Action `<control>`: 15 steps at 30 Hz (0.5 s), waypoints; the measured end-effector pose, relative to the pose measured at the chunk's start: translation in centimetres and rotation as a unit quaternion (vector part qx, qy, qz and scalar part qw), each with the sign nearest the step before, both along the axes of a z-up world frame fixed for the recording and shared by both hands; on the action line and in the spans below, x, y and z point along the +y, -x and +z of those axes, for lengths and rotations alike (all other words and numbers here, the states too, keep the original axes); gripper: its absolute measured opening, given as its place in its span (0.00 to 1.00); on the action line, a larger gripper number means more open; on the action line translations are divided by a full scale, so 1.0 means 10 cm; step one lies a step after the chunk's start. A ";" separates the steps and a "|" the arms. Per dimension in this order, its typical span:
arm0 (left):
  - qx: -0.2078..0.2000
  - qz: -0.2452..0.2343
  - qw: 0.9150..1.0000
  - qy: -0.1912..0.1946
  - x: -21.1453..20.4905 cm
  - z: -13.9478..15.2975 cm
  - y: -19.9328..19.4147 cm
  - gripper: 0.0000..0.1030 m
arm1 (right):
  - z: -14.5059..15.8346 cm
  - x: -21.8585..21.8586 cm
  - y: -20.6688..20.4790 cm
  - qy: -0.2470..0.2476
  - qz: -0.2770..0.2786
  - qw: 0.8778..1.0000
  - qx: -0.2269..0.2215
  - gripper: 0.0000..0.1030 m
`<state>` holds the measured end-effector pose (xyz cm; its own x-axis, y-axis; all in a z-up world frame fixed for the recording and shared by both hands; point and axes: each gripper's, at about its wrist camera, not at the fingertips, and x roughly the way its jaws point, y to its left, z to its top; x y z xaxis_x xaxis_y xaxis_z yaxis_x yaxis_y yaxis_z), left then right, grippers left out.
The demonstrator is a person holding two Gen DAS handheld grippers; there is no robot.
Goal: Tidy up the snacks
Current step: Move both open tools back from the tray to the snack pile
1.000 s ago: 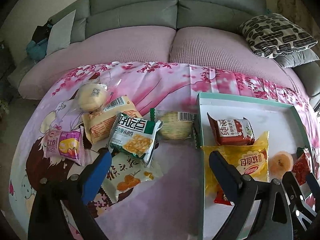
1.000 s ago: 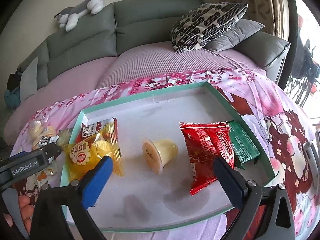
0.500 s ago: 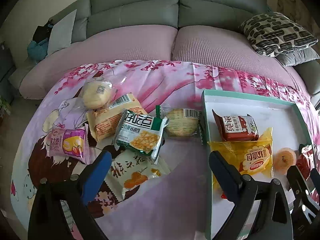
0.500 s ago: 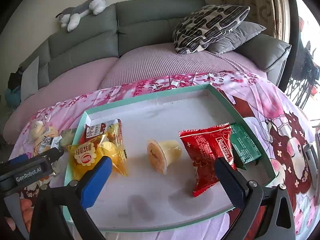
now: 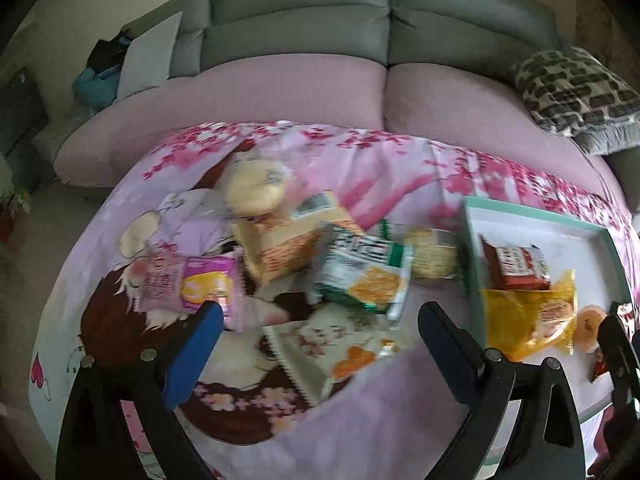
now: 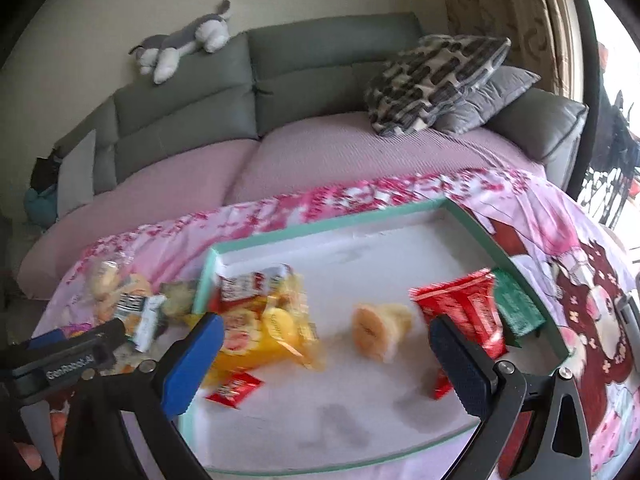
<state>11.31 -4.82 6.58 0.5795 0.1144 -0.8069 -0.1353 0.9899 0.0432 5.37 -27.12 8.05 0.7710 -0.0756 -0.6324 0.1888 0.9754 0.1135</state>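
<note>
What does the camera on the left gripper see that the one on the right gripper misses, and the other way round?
Only the left wrist view shows the pink snack pack and the whole loose pile on the cloth, like the green-and-white pack.

Only the right wrist view shows the big red pouch, the green packet and the plush toy on the sofa.

Both show the teal-rimmed tray, its yellow bag and jelly cup.

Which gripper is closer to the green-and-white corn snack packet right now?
Left. The left gripper is open just in front of the corn snack packet on the cloth. The right gripper is open over the tray, and the packet lies outside the tray's left wall.
</note>
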 end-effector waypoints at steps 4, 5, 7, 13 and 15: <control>-0.003 0.035 0.999 0.008 0.35 0.01 0.04 0.95 | 0.02 0.24 -0.02 -0.004 0.022 1.000 -0.020 1.00; -0.004 0.043 0.999 0.009 0.42 0.01 0.05 0.95 | 0.01 0.30 -0.03 -0.004 0.029 0.999 -0.022 1.00; -0.004 0.064 0.998 0.013 0.60 0.01 0.08 0.95 | 0.01 0.43 -0.05 -0.001 0.045 0.999 -0.024 1.00; -0.002 0.109 0.994 0.028 1.03 -0.03 0.18 0.95 | -0.09 0.84 -0.12 0.000 0.088 0.996 -0.010 1.00; 0.000 0.119 0.992 0.031 1.15 -0.05 0.21 0.95 | -0.12 0.96 -0.14 -0.006 0.102 0.995 -0.006 1.00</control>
<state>9.19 6.68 6.08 0.5417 0.1979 -0.8169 -0.3664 0.9303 -0.0177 6.79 -17.54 6.82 0.7775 0.0904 -0.6224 -0.0137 0.9918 0.1269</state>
